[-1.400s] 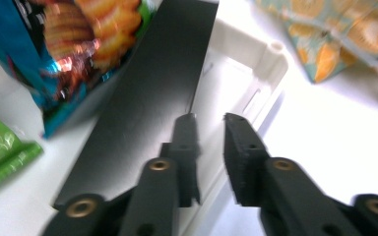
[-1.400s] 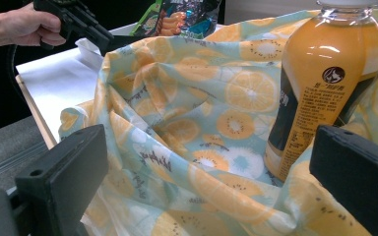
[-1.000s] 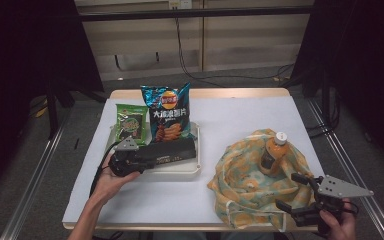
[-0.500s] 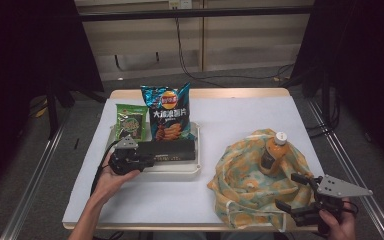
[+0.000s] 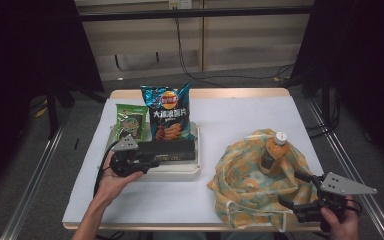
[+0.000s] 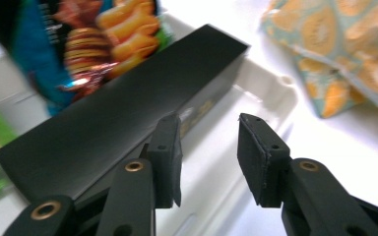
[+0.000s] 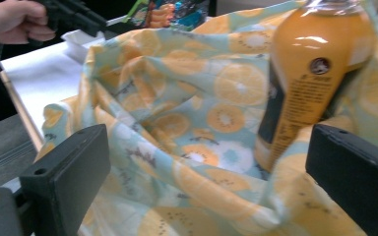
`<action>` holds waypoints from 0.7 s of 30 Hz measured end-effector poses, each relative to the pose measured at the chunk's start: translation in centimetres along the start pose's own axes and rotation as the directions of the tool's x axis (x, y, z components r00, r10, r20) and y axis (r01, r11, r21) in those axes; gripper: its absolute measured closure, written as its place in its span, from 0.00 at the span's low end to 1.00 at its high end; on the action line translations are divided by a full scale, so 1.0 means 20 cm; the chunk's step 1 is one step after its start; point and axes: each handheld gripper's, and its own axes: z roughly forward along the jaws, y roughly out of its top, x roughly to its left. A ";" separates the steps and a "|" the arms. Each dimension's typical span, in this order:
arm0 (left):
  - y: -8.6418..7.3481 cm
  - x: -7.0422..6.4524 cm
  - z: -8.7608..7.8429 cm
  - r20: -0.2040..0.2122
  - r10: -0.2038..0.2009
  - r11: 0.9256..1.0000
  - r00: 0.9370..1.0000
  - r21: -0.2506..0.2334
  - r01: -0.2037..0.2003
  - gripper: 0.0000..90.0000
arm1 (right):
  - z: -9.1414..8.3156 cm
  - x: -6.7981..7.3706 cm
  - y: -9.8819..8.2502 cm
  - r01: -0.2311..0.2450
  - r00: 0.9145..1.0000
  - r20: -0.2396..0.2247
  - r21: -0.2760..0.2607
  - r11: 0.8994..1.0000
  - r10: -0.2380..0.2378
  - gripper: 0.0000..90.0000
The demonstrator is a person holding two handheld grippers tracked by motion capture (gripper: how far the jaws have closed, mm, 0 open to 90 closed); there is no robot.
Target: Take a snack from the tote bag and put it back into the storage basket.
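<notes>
A long black box [image 5: 172, 148] lies in the white tray [image 5: 180, 170], in front of a blue chips bag [image 5: 167, 112] and a green snack packet [image 5: 130, 122]. My left gripper [image 5: 150, 161] is at the box's left end. Its jaws have just been opening and stand open [image 6: 209, 128]. The box [image 6: 113, 113] lies beside the left jaw, and bare tray shows in the gap. My right gripper [image 5: 292, 189] is open wide at the near edge of an orange-patterned fabric bag [image 5: 245, 175]. An orange drink bottle [image 5: 272, 152] stands upright in that bag. Fabric and bottle [image 7: 310, 83] lie ahead between the jaws [image 7: 209, 147].
The white table cover [image 5: 240, 115] stretches behind the bag. The table's front edge runs just below both hands. Metal rails flank the table on both sides.
The left hand has shifted slightly back to the left along the black box, which stays in the tray. The right gripper, bag and bottle are as before.
</notes>
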 end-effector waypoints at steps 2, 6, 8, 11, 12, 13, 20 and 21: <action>0.00 -0.04 -0.01 0.007 0.016 1.000 1.000 -0.004 -0.016 0.66 | -0.01 -0.01 0.01 -0.007 0.999 0.033 -0.002 1.000 0.007 0.05; 0.01 -0.11 -0.02 0.034 0.029 0.999 0.999 -0.031 -0.028 0.65 | -0.02 -0.02 0.02 -0.022 0.998 0.052 -0.014 1.000 0.023 0.10; 0.03 -0.15 -0.01 0.064 0.033 0.998 0.997 -0.046 -0.030 0.65 | -0.02 -0.03 0.02 -0.020 0.998 0.054 -0.013 1.000 0.021 0.13; 0.05 -0.20 0.01 0.091 0.049 0.998 0.995 -0.055 -0.044 0.61 | -0.01 -0.03 0.03 -0.017 0.998 0.058 -0.007 1.000 0.018 0.17; 0.06 -0.21 0.01 0.103 0.053 0.997 0.993 -0.060 -0.047 0.61 | -0.01 -0.03 0.04 -0.013 0.998 0.058 -0.006 1.000 0.014 0.19; 0.07 -0.23 0.02 0.106 0.060 0.997 0.993 -0.064 -0.054 0.60 | -0.01 -0.03 0.04 -0.014 0.998 0.061 -0.004 1.000 0.014 0.21; 0.11 -0.35 0.07 0.142 0.090 0.993 0.986 -0.092 -0.077 0.56 | 0.00 -0.05 0.05 -0.016 0.998 0.061 0.003 1.000 0.015 0.27; 0.12 -0.37 0.07 0.153 0.104 0.991 0.983 -0.101 -0.089 0.55 | 0.00 -0.06 0.05 -0.017 0.998 0.059 0.005 1.000 0.017 0.27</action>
